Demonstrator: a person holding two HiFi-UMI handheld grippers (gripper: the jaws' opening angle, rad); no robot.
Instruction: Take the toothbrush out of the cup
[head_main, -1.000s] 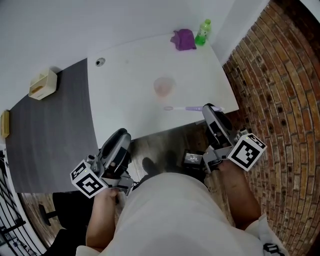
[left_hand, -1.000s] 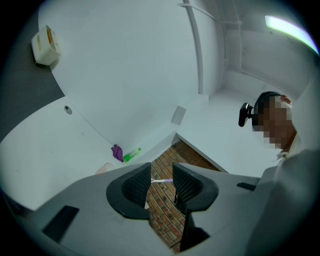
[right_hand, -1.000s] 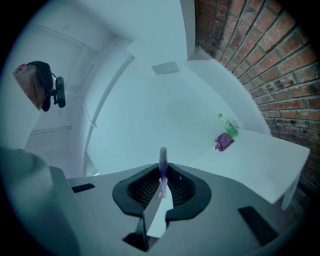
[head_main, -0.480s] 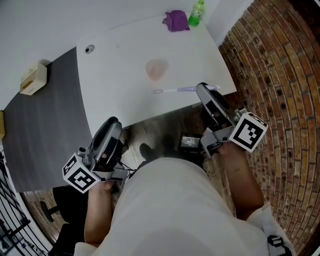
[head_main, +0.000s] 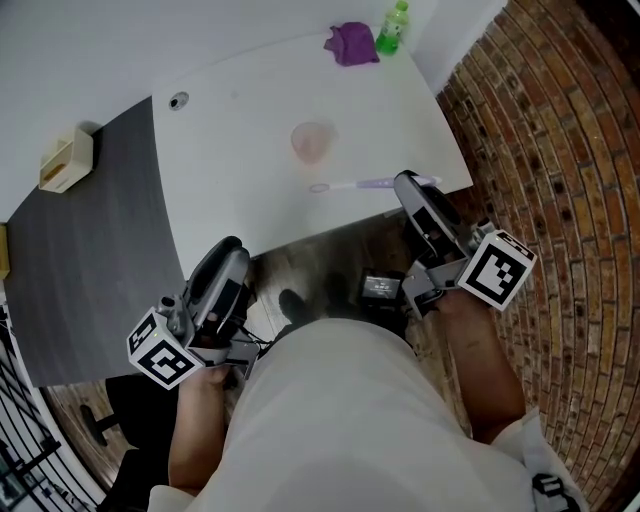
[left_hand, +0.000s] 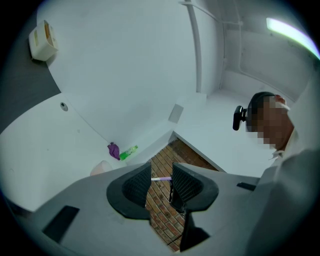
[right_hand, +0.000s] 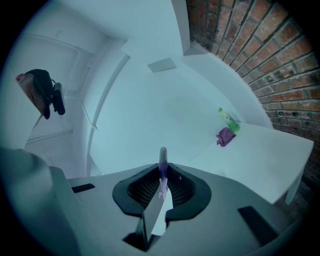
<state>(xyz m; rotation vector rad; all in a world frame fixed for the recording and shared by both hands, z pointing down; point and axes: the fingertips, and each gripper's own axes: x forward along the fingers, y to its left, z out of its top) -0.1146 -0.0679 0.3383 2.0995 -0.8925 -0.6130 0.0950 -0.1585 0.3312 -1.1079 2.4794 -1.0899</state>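
Clamping the toothbrush (head_main: 360, 183) handle, the right tool (head_main: 408, 186) holds it level, head pointing left, clear of the cup (head_main: 311, 140) just beyond on the bench (head_main: 240, 150); the left tool (head_main: 228, 250) hangs low, slightly apart, empty.

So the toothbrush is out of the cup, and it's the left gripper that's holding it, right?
Not quite. The toothbrush is out of the cup, but the right gripper is holding it; the right gripper view shows its jaws closed on the handle. The left gripper is open and holds nothing.
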